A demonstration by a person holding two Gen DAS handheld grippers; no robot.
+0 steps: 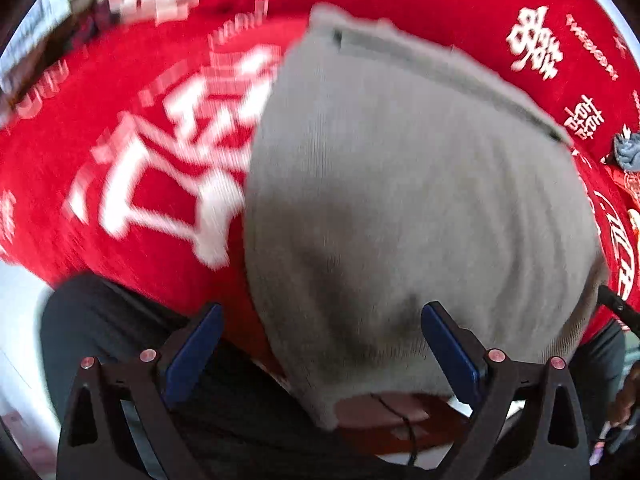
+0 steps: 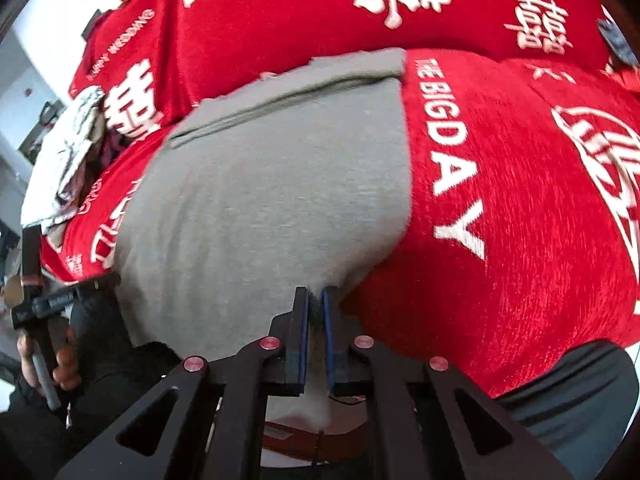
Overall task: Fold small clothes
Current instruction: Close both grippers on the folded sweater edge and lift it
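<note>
A red cloth [image 2: 500,184] printed with white Chinese characters is spread over the tabletop, whose own surface is hidden beneath it; "THE BIG DAY" and "HAPPY WEDDING" are legible in the right wrist view, while the lettering in the left wrist view is smeared by motion blur. A grey knit garment [image 2: 272,200] is laid on the cloth, its banded far edge turned away, its near edge hanging over the table's front and cut off behind the tongs. A crumpled pale item [image 2: 68,152] at the cloth's left edge is too unclear to be named. The right tongs [image 2: 316,300] are pressed nearly together on the garment's near corner. The left tongs [image 1: 322,320] are spread wide, nothing gripped, with grey fabric seen between the blue pads [image 1: 448,344].
</note>
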